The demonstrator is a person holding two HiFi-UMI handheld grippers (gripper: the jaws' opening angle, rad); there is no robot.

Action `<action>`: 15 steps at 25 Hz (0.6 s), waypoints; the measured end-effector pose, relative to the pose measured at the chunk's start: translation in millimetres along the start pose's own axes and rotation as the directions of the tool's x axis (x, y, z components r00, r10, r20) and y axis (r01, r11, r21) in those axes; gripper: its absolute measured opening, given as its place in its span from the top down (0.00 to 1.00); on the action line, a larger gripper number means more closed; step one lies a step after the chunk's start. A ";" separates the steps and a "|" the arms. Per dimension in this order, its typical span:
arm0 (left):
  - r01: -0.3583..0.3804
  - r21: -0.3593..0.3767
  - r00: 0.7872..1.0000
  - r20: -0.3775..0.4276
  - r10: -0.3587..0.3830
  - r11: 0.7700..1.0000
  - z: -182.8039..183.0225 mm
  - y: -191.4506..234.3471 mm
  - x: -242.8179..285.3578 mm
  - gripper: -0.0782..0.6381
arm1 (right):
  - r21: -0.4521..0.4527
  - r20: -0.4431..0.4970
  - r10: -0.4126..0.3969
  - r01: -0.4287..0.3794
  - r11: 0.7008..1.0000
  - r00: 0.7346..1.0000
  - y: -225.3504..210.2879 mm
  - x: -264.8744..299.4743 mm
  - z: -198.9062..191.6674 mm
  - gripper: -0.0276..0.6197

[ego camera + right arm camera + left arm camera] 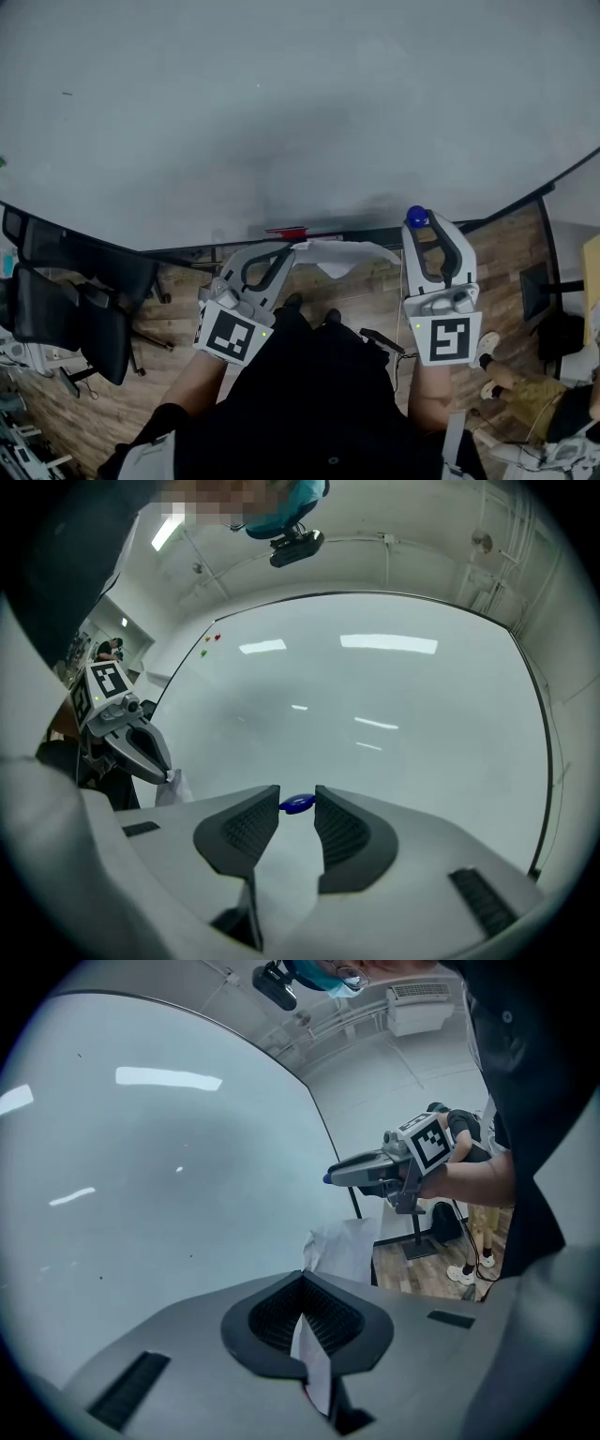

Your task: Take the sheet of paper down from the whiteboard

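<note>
The whiteboard [281, 112] fills the upper head view, and no sheet hangs on the stretch that shows. My left gripper [286, 251] is shut on a white sheet of paper [339, 255], which droops crumpled to the right in front of the board's lower edge. In the left gripper view the paper [314, 1358] runs between the closed jaws and out past them. My right gripper [417, 220] stands to the right, shut on a small blue magnet [416, 217] at its fingertips. In the right gripper view the magnet [298, 804] bridges both pads, close to the board.
Black office chairs [75, 300] stand at the left on the wooden floor. A red object [286, 232] lies on the board's tray. A seated person's legs [534, 394] show at the right. Two small magnets [212, 639] sit at the board's upper left.
</note>
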State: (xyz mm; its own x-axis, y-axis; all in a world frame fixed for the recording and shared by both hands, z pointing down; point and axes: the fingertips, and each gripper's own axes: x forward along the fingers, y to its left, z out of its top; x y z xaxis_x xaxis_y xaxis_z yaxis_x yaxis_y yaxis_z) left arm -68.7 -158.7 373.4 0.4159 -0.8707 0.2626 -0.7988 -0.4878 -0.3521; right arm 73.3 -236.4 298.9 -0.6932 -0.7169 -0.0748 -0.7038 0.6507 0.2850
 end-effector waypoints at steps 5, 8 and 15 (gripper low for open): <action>0.013 0.022 1.000 -0.020 -0.013 1.000 0.2 -6.7 -0.8 0.88 | -0.072 0.087 0.033 -0.027 0.997 0.996 0.4 18.1 27.7 0.76; -0.005 0.002 1.000 -0.013 0.005 1.000 0.3 -6.0 -5.0 0.88 | -0.159 0.186 0.064 -0.034 0.987 0.980 -0.5 32.6 59.2 0.76; -0.046 0.003 0.999 -0.029 0.046 0.999 -1.8 0.5 -14.2 0.88 | -0.208 0.247 0.090 -0.038 0.977 0.965 0.4 53.6 73.7 0.76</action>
State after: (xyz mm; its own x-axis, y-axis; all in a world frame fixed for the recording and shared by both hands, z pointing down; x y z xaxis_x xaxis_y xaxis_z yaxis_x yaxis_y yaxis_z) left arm -75.8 -146.4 371.1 0.3660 -0.8899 0.2724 -0.8158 -0.4476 -0.3661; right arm 24.4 -256.1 224.5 -0.7708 -0.5710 -0.2826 -0.6289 0.6112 0.4805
